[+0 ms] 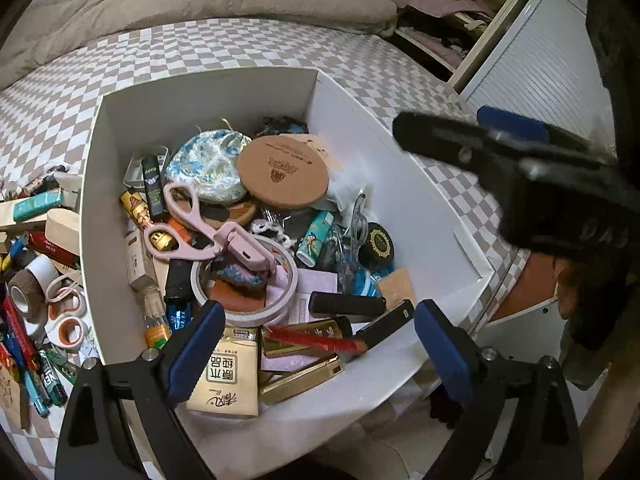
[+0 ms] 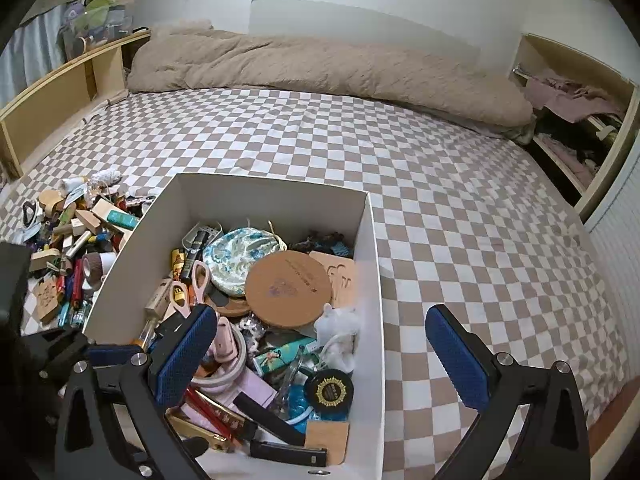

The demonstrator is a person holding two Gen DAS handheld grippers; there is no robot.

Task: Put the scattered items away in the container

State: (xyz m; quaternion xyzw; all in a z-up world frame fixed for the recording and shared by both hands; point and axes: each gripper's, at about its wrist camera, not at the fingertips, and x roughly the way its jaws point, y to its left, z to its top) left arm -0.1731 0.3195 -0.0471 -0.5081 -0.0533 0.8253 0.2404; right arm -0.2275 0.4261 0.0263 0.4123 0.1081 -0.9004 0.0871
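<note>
Covering the bed is a sheet [image 2: 440, 184] with brown and white squares, and a beige blanket [image 2: 320, 68] lies bunched along the white wall. On the sheet stands a white box [image 2: 376, 264], already full of small things: a round cork mat [image 2: 288, 290], pink scissors [image 1: 188, 224], a tape ring [image 1: 248, 312]. More scattered items [image 2: 72, 240] lie in a heap just beside its left wall. Both the left gripper [image 1: 316, 344] and the right gripper [image 2: 320, 356] hang over the box with jaws wide apart, holding nothing. An open closet [image 2: 572, 120] is at the right.
</note>
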